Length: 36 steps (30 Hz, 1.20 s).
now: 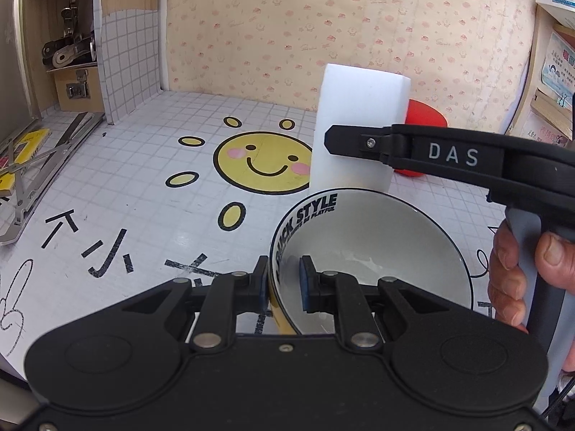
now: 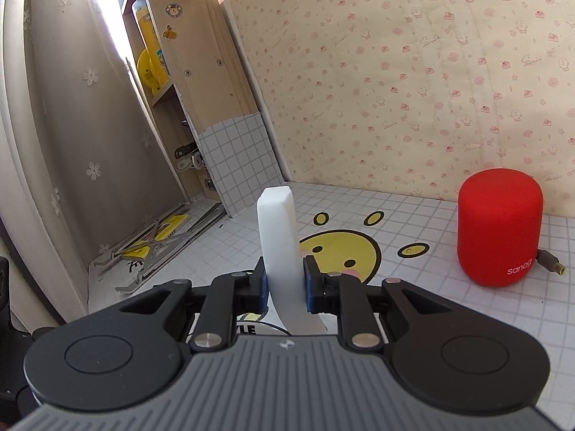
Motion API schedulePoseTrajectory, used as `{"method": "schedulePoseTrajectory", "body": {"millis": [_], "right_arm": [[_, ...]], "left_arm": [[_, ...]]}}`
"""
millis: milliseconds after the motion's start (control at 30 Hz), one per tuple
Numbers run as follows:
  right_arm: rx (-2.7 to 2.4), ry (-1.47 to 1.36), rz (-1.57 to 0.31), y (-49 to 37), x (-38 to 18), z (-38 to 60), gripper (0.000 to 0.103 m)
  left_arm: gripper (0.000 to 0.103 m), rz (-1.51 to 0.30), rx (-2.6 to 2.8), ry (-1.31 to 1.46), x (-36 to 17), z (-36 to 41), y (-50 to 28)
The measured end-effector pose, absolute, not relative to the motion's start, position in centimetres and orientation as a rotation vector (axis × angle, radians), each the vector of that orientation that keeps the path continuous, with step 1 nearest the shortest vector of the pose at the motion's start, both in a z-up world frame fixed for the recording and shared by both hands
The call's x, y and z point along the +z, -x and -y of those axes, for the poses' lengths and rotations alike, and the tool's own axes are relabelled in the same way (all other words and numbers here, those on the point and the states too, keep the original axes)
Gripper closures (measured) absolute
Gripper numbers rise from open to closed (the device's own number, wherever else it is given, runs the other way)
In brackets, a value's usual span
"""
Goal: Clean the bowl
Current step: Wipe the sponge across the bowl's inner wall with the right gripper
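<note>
Gripping bowl (image 1: 370, 251) rim (left), white sponge (image 2: 280, 248) (right)

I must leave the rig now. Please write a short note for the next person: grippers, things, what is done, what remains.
Left gripper: shut on the rim of the bowl, which is tilted on the table.
Right gripper: shut on the white sponge, held upright above the bowl's far side.
Done: both things are gripped.
Left: pale streaks show inside the bowl; wipe it with the sponge.
</note>
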State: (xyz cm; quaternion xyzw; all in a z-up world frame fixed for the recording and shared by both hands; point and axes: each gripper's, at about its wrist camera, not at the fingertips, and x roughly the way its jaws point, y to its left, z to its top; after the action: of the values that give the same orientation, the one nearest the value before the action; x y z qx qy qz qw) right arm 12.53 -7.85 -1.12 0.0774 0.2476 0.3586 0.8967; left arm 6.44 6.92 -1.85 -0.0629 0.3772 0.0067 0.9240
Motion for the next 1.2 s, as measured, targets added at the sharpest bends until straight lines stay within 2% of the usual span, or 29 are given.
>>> {"method": "schedulePoseTrajectory", "body": {"millis": [633, 667, 733, 767, 800, 1200], "right_arm": [[0.632, -0.261, -0.495, -8.7, -2.6, 13.0, 0.082], [0.632, -0.26, -0.495, -8.7, -2.7, 13.0, 0.082], [0.633, -0.263, -0.496, -8.8, -2.7, 13.0, 0.082], [0.633, -0.262, -0.497, -8.8, -2.7, 13.1, 0.082], [0.634, -0.264, -0.497, -8.8, -2.8, 13.1, 0.082], [0.64, -0.261, -0.5, -8.9, -2.9, 13.2, 0.082]], "left_arm": [[0.085, -0.773, -0.024, 0.099, -1.5, -7.0, -6.4], [0.08, -0.759, -0.036, 0.079, -1.2, -7.0, -6.3], [0.061, -0.732, -0.056, 0.038, -0.7, -7.1, -6.1], [0.047, -0.72, -0.06, 0.009, -0.5, -7.1, -6.1], [0.04, -0.707, -0.063, -0.019, -0.3, -7.0, -6.1], [0.04, -0.736, -0.282, -0.109, -0.1, -8.2, -9.3]]}}
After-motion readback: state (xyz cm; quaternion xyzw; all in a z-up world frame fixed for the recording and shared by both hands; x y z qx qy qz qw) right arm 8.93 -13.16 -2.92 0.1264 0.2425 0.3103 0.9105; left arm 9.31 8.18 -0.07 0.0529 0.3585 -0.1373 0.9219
